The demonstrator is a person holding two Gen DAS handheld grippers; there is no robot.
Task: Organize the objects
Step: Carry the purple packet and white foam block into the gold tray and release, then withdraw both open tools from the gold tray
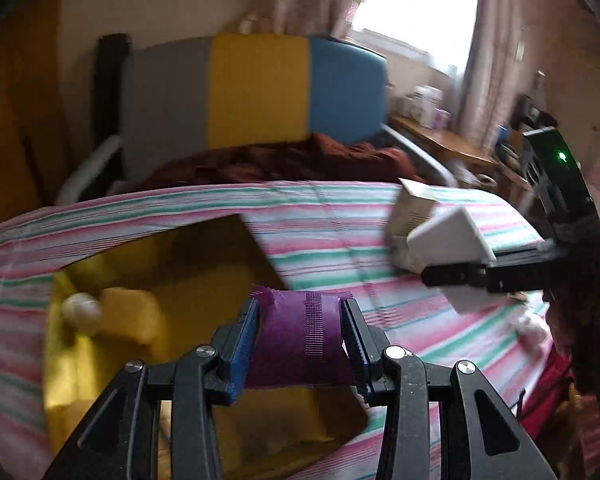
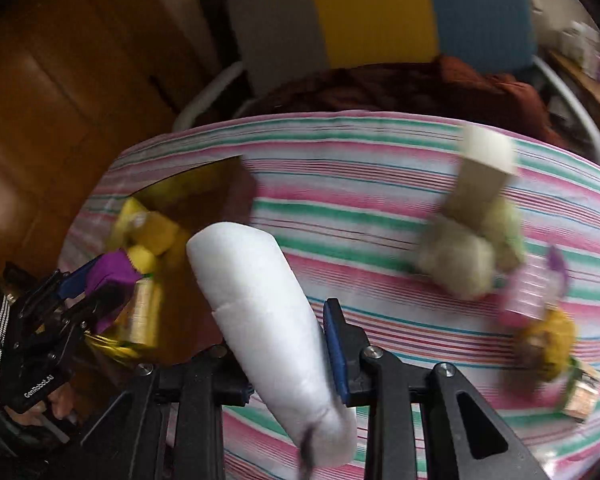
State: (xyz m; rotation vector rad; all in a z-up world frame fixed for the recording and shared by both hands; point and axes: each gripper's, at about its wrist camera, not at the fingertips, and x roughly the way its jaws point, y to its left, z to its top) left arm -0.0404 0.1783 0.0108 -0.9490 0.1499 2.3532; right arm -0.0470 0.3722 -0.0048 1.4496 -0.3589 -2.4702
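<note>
Two grippers, both loaded. Left gripper (image 1: 302, 344) clamps a purple roll (image 1: 300, 344) between its blue pads, held over the open yellow-brown box (image 1: 204, 256) on the striped bedsheet (image 1: 340, 236). Box holds a yellow block (image 1: 130, 314) and a pale ball (image 1: 82, 312), side by side.

Right gripper (image 2: 288, 344) clamps a white padded cylinder (image 2: 260, 300), tilted, upper end leaning toward the box.

Loose on the sheet, right side: cream box (image 2: 480, 176) touching a pale plush toy (image 2: 460, 260); pink item (image 2: 528, 288) and yellow item (image 2: 548, 344) nearby, too blurred to name.
</note>
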